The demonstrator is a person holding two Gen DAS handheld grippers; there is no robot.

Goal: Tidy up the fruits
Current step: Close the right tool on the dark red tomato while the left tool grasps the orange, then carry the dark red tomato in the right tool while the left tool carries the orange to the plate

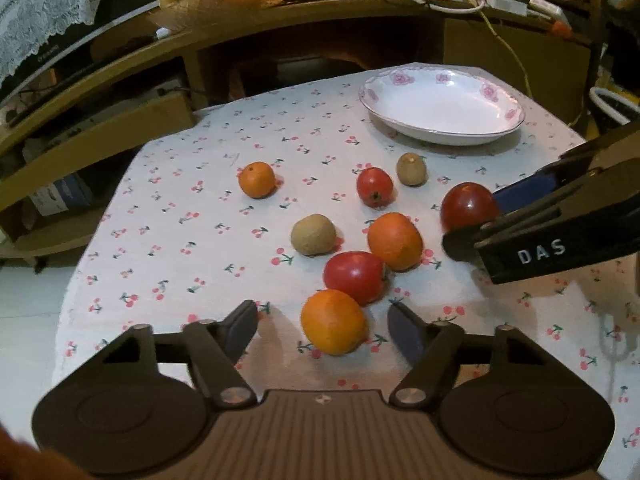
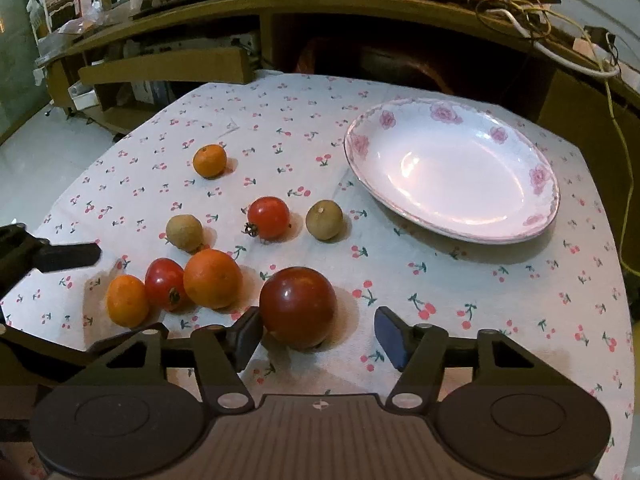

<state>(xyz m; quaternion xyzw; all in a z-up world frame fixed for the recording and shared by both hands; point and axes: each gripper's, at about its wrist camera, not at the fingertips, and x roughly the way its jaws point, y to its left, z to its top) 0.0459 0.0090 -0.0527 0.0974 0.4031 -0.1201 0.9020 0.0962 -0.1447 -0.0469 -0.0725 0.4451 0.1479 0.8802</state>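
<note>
Because the fruit lies scattered on the cherry-print tablecloth [image 1: 180,208], the left wrist view shows the left gripper [image 1: 322,326] low around an orange [image 1: 334,322], jaws partly apart, pads not visibly pressing it. White letters "DAS" [image 1: 541,246] mark the other tool.

In the right wrist view, the right gripper [image 2: 318,330] brackets a large dark-red tomato [image 2: 298,307]; one pad is beside it, the other clear. The rose-rimmed plate [image 2: 540,178], likely the destination, is empty.

White cherry-print tablecloth [image 2: 304,112]; pink-rose plate [image 2: 536,176]; dark red, perhaps maroon, tomato [image 2: 298,306].
</note>
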